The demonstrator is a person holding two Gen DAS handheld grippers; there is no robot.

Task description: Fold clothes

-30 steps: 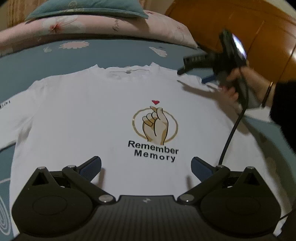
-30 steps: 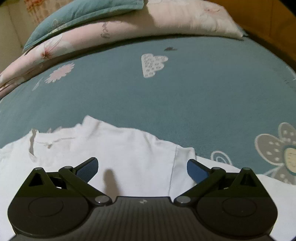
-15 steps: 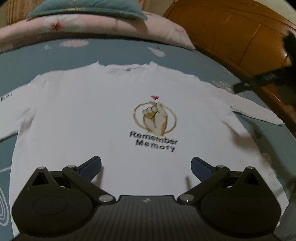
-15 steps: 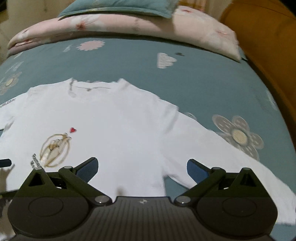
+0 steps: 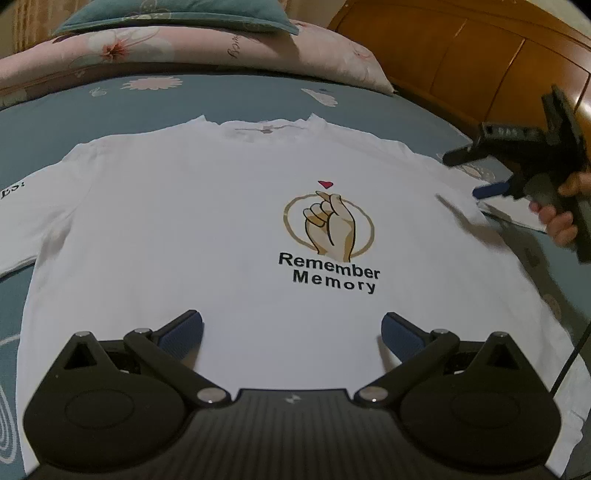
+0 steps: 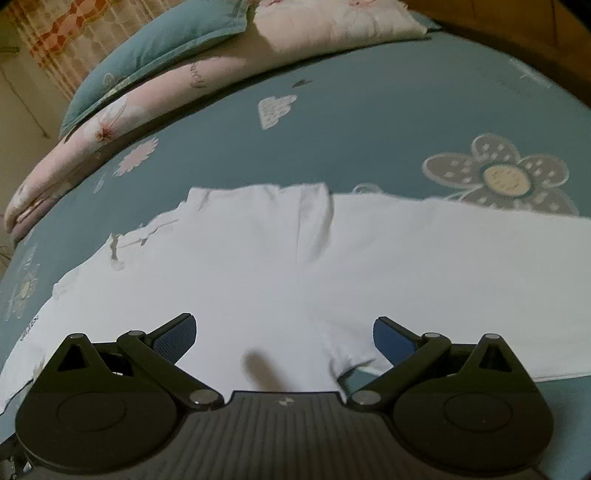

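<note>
A white long-sleeved T-shirt (image 5: pixel 192 221) lies flat and face up on the bed, with a finger-heart print and the words "Remember Memory" on its chest. My left gripper (image 5: pixel 291 332) hovers open over the shirt's lower hem, nothing between its fingers. In the left wrist view my right gripper (image 5: pixel 469 173), held by a hand (image 5: pixel 561 221), floats open above the shirt's right sleeve. The right wrist view looks across the shirt's right shoulder and sleeve (image 6: pixel 461 240); my right gripper (image 6: pixel 282 332) is open over the armpit seam.
The blue bedsheet (image 5: pixel 229 99) has flower and cloud prints. A pink floral quilt (image 5: pixel 177 48) and a teal pillow (image 5: pixel 173 18) lie along the far edge. A wooden headboard (image 5: pixel 461 48) stands at the right. A black cable (image 5: pixel 572 354) hangs at the right.
My right gripper swung away to the right and has come back down over the shirt's right sleeve and shoulder. My left gripper has stayed over the hem, open throughout.
</note>
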